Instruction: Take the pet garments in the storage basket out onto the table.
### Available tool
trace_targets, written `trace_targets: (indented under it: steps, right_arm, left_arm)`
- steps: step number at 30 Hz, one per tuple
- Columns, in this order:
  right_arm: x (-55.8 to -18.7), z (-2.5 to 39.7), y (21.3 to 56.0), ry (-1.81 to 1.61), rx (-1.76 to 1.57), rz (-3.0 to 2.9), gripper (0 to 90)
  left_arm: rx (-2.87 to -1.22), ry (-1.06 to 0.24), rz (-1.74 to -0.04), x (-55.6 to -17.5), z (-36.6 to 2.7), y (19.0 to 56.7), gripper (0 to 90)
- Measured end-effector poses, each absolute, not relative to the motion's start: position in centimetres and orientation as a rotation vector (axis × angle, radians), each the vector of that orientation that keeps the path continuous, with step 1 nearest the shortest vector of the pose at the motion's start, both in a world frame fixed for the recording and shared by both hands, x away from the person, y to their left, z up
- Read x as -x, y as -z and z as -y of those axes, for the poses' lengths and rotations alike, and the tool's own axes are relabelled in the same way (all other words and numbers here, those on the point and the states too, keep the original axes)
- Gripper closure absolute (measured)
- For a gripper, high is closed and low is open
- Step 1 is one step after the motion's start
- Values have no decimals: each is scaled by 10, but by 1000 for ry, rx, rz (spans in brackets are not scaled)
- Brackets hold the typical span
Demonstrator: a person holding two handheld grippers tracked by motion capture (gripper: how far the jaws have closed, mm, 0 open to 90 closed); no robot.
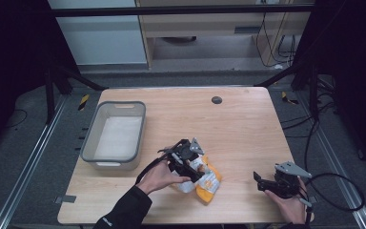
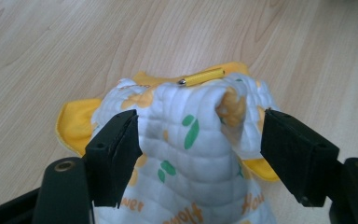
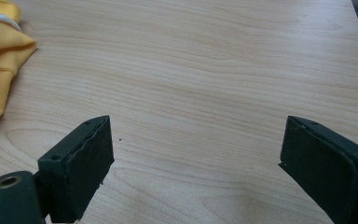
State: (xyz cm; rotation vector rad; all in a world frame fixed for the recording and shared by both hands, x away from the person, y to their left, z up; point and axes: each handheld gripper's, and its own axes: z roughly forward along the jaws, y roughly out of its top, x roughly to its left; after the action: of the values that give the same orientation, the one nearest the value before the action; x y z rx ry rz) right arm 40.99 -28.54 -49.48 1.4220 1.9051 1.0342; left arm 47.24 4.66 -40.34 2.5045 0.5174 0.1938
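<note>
Dark-sleeved, the person's left forearm enters the high view at about 6 o'clock and angles up toward 1 o'clock, its hand wrapped around the left gripper [image 1: 187, 160], which lies over a crumpled quilted cloth [image 1: 204, 179] on the near middle of the wooden surface [image 1: 238, 124]. At 4 o'clock from the cloth, well apart from it, the right hand [image 1: 290, 205] holds the right gripper [image 1: 262, 183] low over the surface near its front right corner, pointing toward 9 o'clock.

From above, the left gripper's body covers much of the cloth. The left gripper view shows what is hidden there: the jaws stand open, one on each side of a raised fold of the cloth [image 2: 191, 140], close against it but not pressed shut. That view also brings out the white quilting, green leaf shapes, orange patches, a yellow lining and a small yellow tube-like piece [image 2: 204, 77] along the top edge at 12 o'clock. Orange lettering at the lower edge is cut off; it seems to begin "How".

Along the right gripper view, the jaws are spread wide with bare wood between them, and a yellow corner of the cloth [image 3: 2, 70] sits at 10 o'clock.

A grey bin [image 1: 89, 143] rests at 9 o'clock on the surface.
</note>
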Motion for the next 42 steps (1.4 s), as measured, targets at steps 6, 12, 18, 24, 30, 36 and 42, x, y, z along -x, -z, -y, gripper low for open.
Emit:
trace_targets:
  steps: [6, 12, 18, 24, 30, 36, 42]
  right_arm:
    - [-410, 286, 495, -1031, -1414, -1904, 95]
    - [-410, 287, 495, -1029, -1417, -1899, 95]
    - [-410, 287, 495, -1028, -1416, -1902, 95]
    - [-409, 287, 495, -1029, -1424, -1900, 95]
    - [-409, 286, 495, -1027, -1423, -1900, 95]
    - [-409, 287, 496, -1027, -1425, -1900, 95]
    - [-409, 287, 496, -1021, -1416, -1903, 94]
  left_arm:
    - [-2457, -214, -542, -467, -59, 397, 255]
    - [-2394, -249, -593, -462, -78, 392, 255]
    - [-2282, -291, -660, -456, -101, 393, 262]
    - [-2196, -355, -719, -446, -123, 399, 277]
    - [-2116, -393, -767, -439, -144, 406, 299]
    - [-2085, -431, -805, -432, -161, 417, 316]
    - [-2054, -459, -861, -426, -174, 429, 330]
